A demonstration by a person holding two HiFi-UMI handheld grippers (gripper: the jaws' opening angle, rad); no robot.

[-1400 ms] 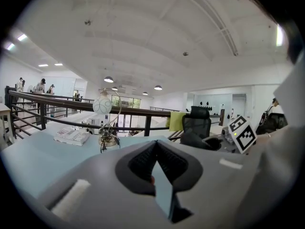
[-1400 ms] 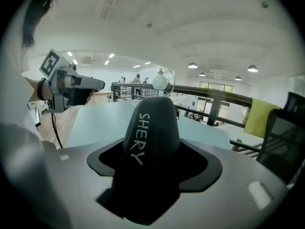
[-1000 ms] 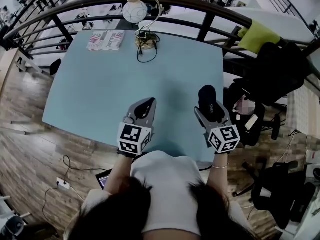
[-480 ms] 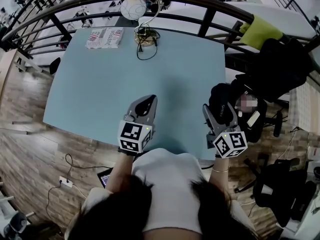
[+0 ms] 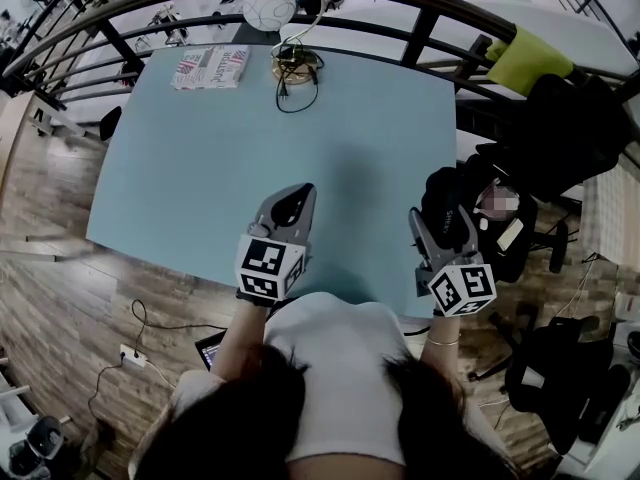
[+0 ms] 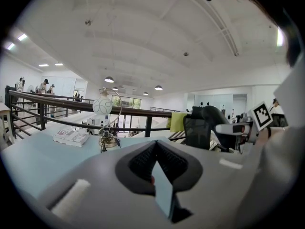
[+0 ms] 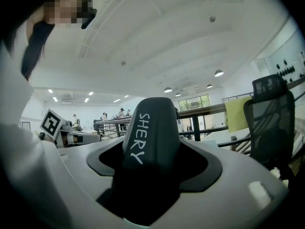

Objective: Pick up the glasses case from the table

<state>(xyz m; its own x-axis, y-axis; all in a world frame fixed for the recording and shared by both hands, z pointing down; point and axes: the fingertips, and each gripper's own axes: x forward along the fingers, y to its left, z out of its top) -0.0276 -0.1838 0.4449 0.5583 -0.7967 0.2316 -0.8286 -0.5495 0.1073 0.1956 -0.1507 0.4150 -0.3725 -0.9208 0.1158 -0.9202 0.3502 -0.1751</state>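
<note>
You are at the lifting step, and by the look of it the pick itself is done: your right gripper (image 5: pixel 445 230) has the dark glasses case (image 7: pixel 151 142) clamped between its fingers (image 7: pixel 71 171), which stand wide apart only because the case fills the gap. In the right gripper view the case runs lengthwise along the fingers and juts out past their tips toward 12 o'clock, white lettering facing up, seated deep in the dark pads on both sides. In the head view it sits at about 3 o'clock of the pale blue surface (image 5: pixel 220 148), right over that edge. How high it hangs above the surface is hard to judge from so steep a view, though the gripper view shows only railing and ceiling behind it, so it is probably clear. What is left calls for little: hold the squeeze even, keep the case level so it does not slide forward out of the pads, and mind the black office chair (image 5: pixel 560 118) close by at 3 o'clock of that hand. Your left gripper (image 5: pixel 292 200) hovers over the near edge of the surface, at 9 o'clock of the right one and well apart from the case; its fingers are pressed together with nothing between them.
</note>
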